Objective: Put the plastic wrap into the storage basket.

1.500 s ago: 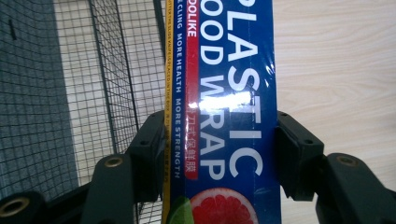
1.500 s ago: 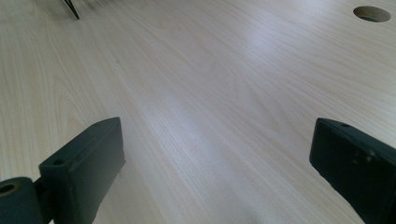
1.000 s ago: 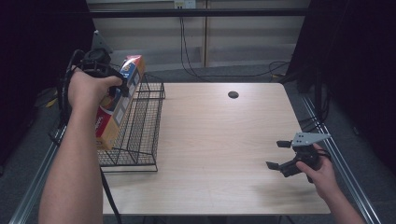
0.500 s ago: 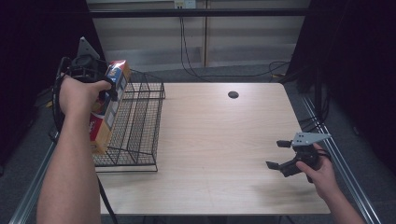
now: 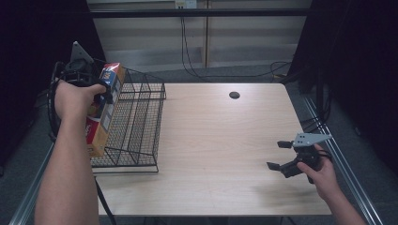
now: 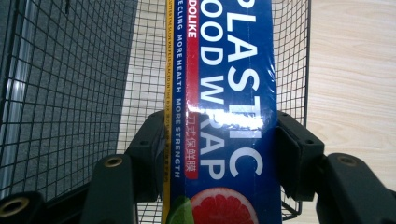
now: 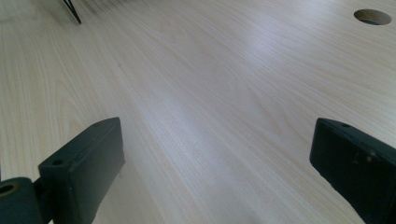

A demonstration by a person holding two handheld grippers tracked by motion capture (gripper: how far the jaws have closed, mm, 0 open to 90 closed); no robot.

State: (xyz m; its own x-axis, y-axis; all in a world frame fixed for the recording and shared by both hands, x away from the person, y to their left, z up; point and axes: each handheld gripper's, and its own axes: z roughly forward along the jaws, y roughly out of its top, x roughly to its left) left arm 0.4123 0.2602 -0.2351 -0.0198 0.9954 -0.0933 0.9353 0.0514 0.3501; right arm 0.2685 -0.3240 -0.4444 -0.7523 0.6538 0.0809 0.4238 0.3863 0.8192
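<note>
Left gripper [image 6: 219, 154] pinches the wrap box [image 5: 104, 110] over the basket's [image 5: 141, 126] left edge, right gripper [image 5: 288, 157] idle on the table [image 5: 211, 140], jaws spread; best to tip the box level and lower it clear of the wire rim before release.

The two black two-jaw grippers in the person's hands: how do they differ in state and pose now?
The left gripper is shut on the long blue plastic food wrap box; the right gripper is open and holds nothing. The left one is raised beside the black wire basket at the table's left; the right one sits low over the bare light wooden table. Both have black jaws and a grey plate.
</note>
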